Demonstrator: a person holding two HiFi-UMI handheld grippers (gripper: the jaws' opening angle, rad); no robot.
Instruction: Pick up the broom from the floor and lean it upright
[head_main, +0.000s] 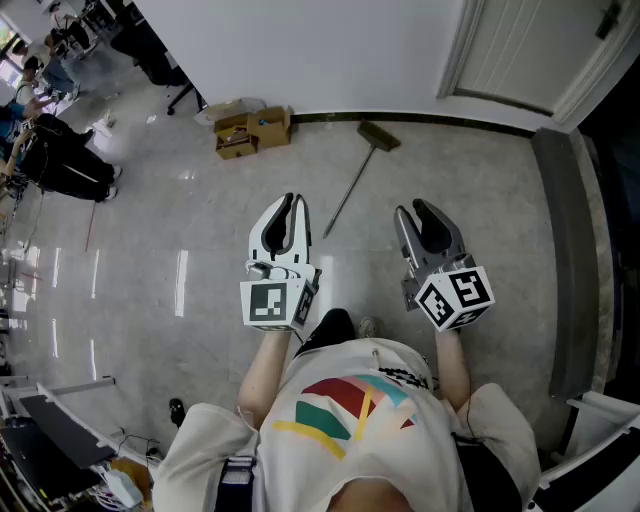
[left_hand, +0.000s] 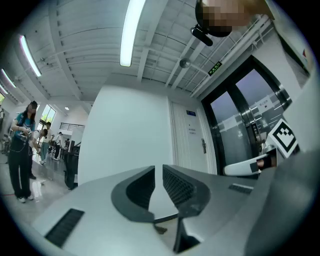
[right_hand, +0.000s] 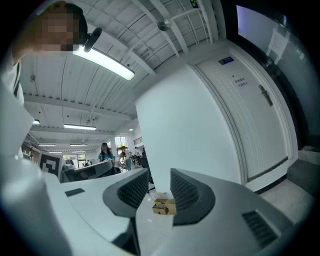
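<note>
The broom (head_main: 350, 190) lies flat, ahead of and between both grippers, its head farthest off. The left gripper (head_main: 291, 200) has its jaws a slit apart, the right gripper (head_main: 415, 208) wider, both empty. The thin, stiff handle looks light and probably slippery; the near shaft suits a grip

head camera up top, looking steeply down on the floor (head_main: 150, 260). cameras on the left tool (head_main: 291, 203) and right tool (head_main: 417, 209) sit close behind the jaws, facing level toward the white wall (left_hand: 125, 135) and door (right_hand: 250, 115), shared by all.
</note>
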